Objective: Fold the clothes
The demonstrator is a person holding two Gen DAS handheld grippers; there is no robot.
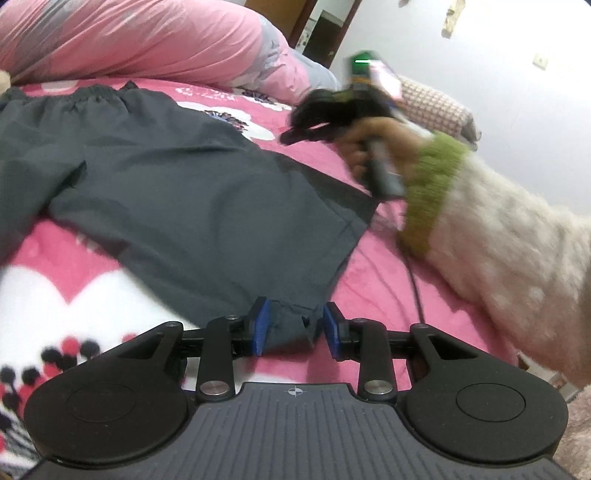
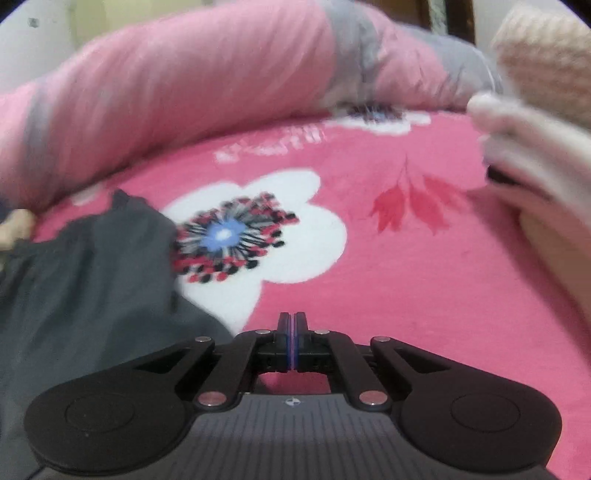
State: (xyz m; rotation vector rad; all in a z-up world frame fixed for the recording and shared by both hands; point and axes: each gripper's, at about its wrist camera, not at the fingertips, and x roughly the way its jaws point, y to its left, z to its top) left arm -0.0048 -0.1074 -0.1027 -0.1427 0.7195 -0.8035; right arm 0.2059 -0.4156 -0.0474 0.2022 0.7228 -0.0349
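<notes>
- Bedroom scene: pink fleece bedspread with white flower print (image 2: 369, 280) as the work surface, rolled pink-and-grey quilt (image 1: 140, 37) along the far edge, white wall (image 1: 517, 103) and dark wooden doorway (image 1: 325, 33) behind.
- Spread across the bedspread, dark grey woven shorts with a gathered elastic waistband (image 1: 177, 177), waistband at the far end, nearer leg hem reaching toward the left wrist camera.
- One side panel apparently laid over the rest of the shorts, a darker strip of cloth showing along the right edge; a first lengthwise fold perhaps made, though blur leaves that uncertain.
- Left gripper (image 1: 295, 326) low over the near hem corner, blue pads (image 1: 261, 325) parted, a bunched tip of hem lying in the gap; right pad clear of the cloth, contact at the left pad too close to call, so by appearance a hem released rather than clamped.
- Right gripper (image 2: 291, 341) above bare bedspread just right of the shorts, fingers pressed flat together, nothing between them.
- In the left wrist view, that same tool blurred in a hand, with a green knitted cuff (image 1: 432, 192) on a fluffy white sleeve (image 1: 517, 266).
- Judged progress: early to middle; crosswise folding, hem to waistband, and final squaring seemingly left to do.
- Pale checked cushion (image 1: 436, 103) at the right edge, uninvolved.
</notes>
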